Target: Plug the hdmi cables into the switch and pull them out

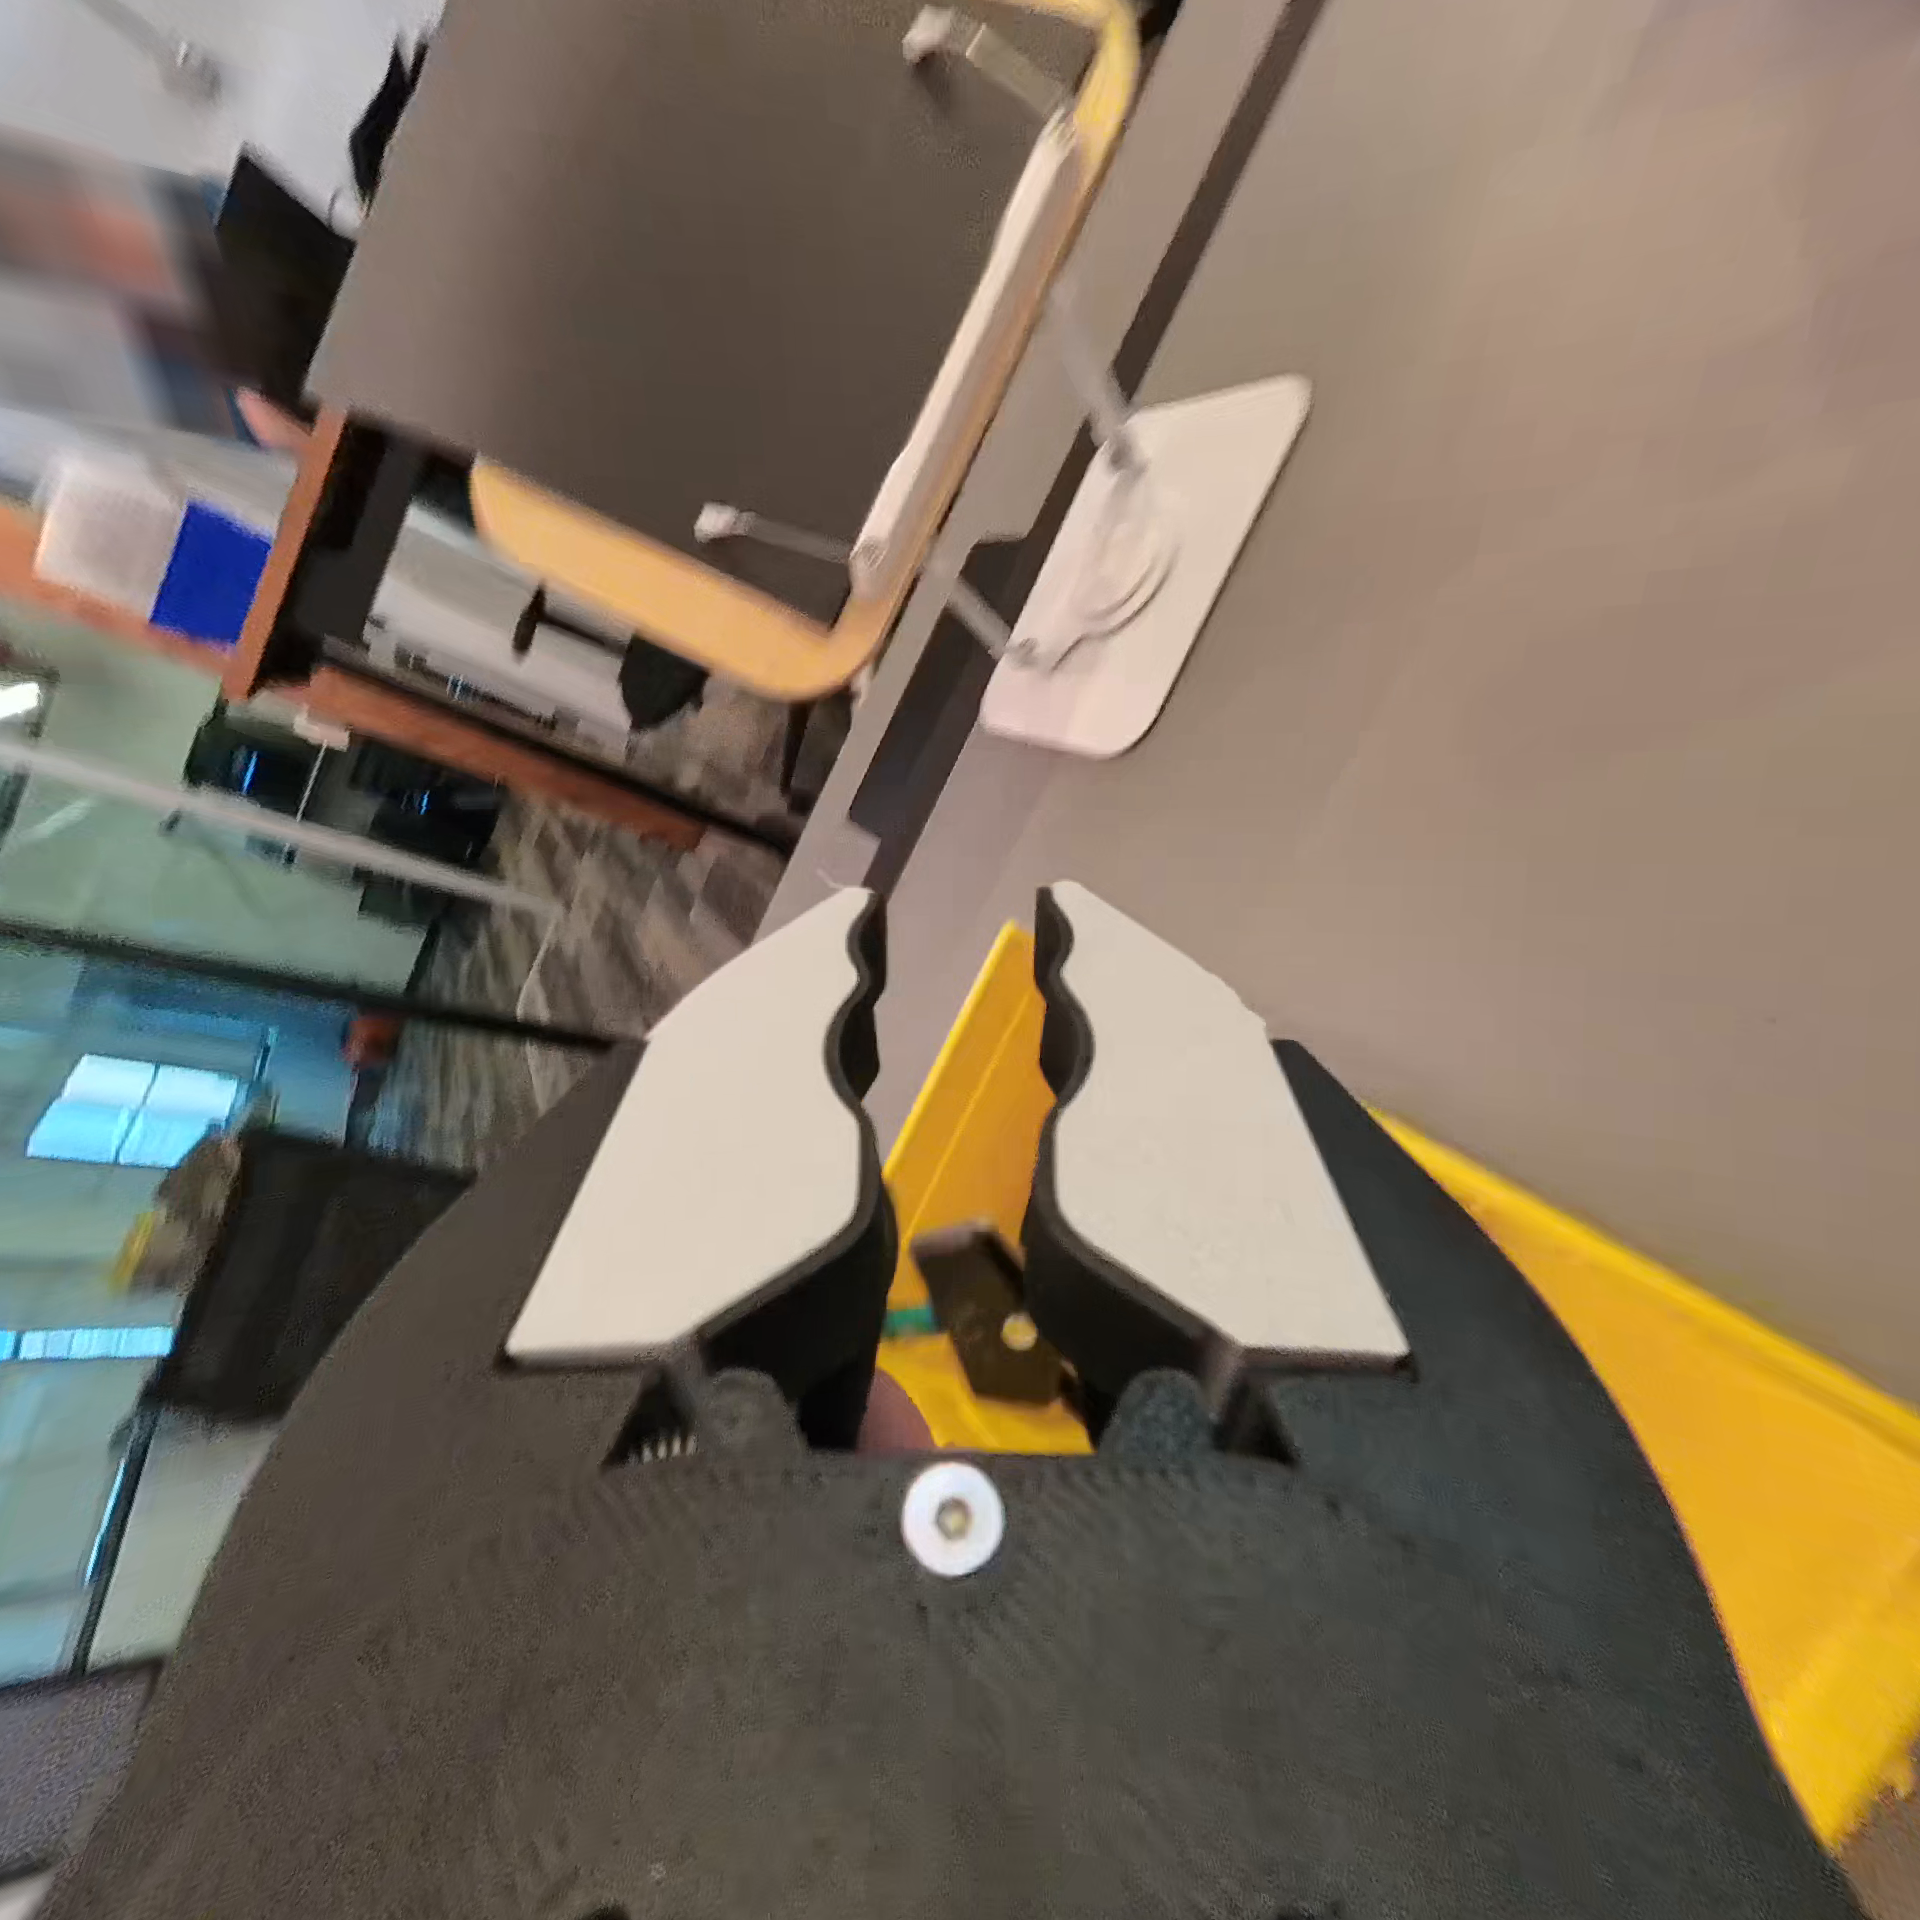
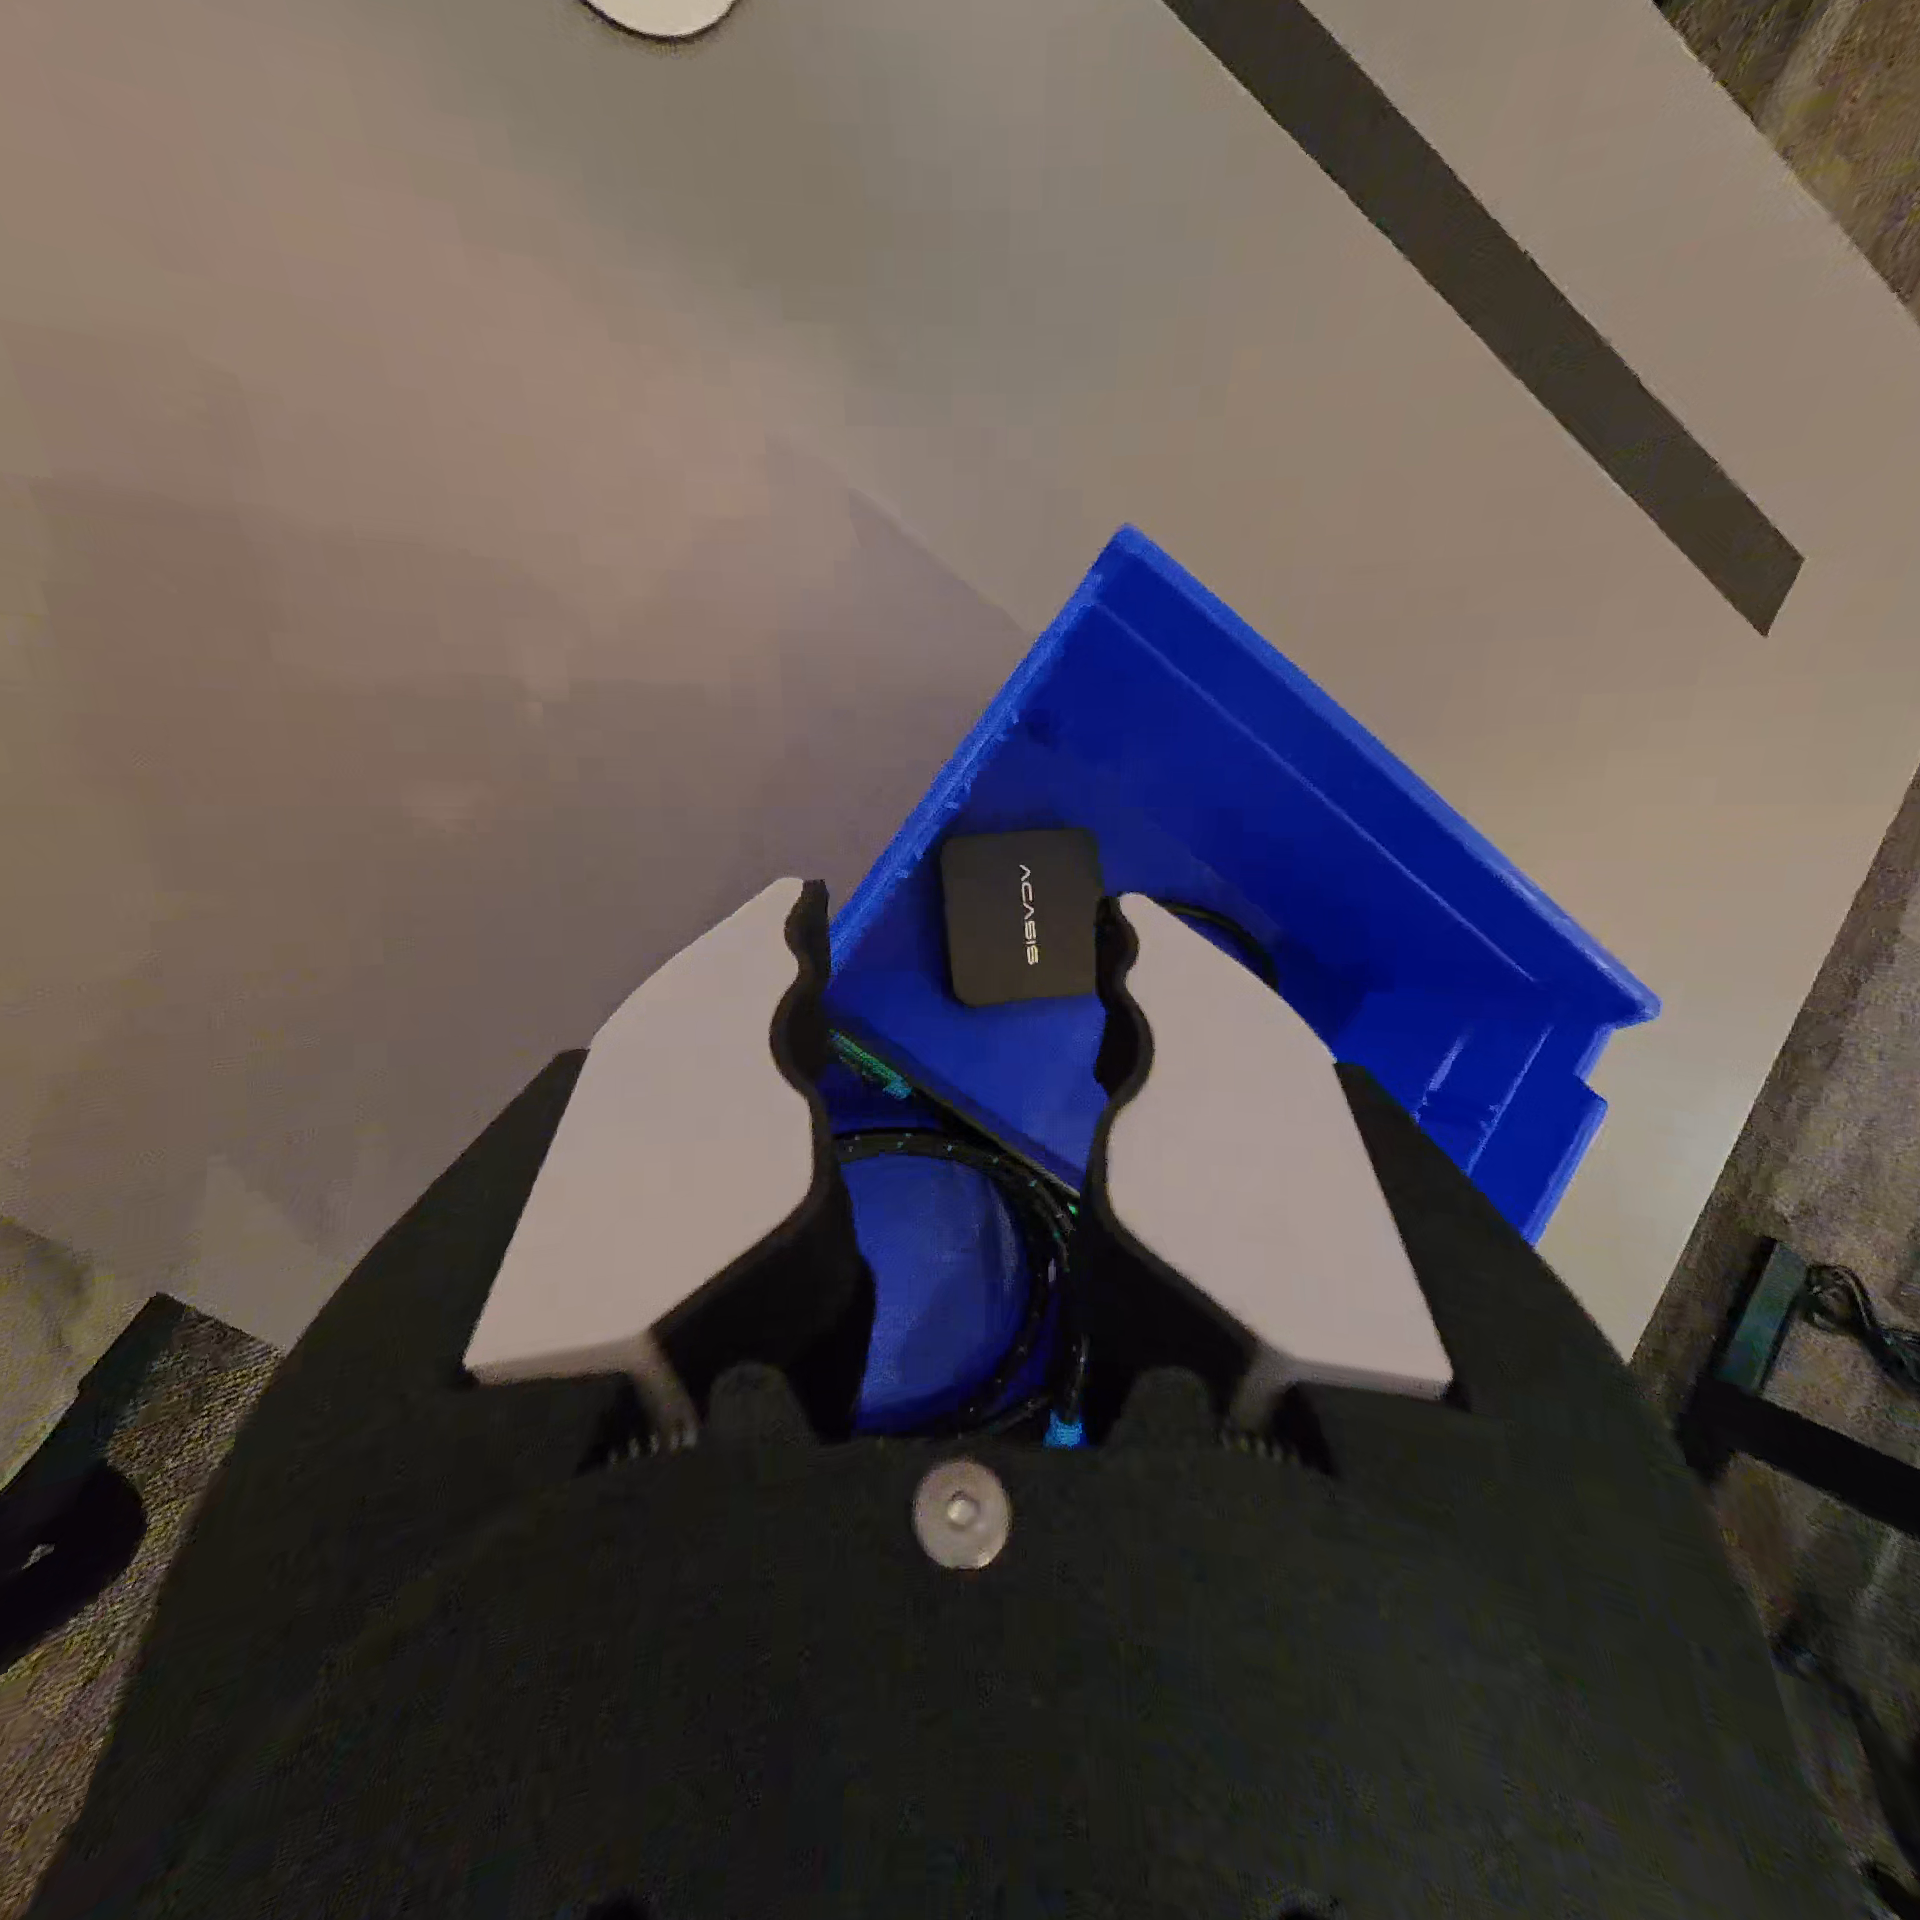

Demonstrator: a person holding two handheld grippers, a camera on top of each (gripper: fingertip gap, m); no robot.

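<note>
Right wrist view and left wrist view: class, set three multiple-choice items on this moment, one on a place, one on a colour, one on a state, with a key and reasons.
1. Where is the small black switch?
A. on the bare table
B. inside the blue bin
C. on the floor

2. What colour is the bin under the left gripper?
A. yellow
B. red
C. green

3. How does the right gripper stand?
A. shut on the switch
B. shut on a cable
C. open, gripping nothing

Key: 1 B, the switch lies on the blue bin's floor beside its wall. 2 A, yellow plastic shows between and beside the fingers. 3 C, a wide gap separates the fingertips above the bin.
</note>
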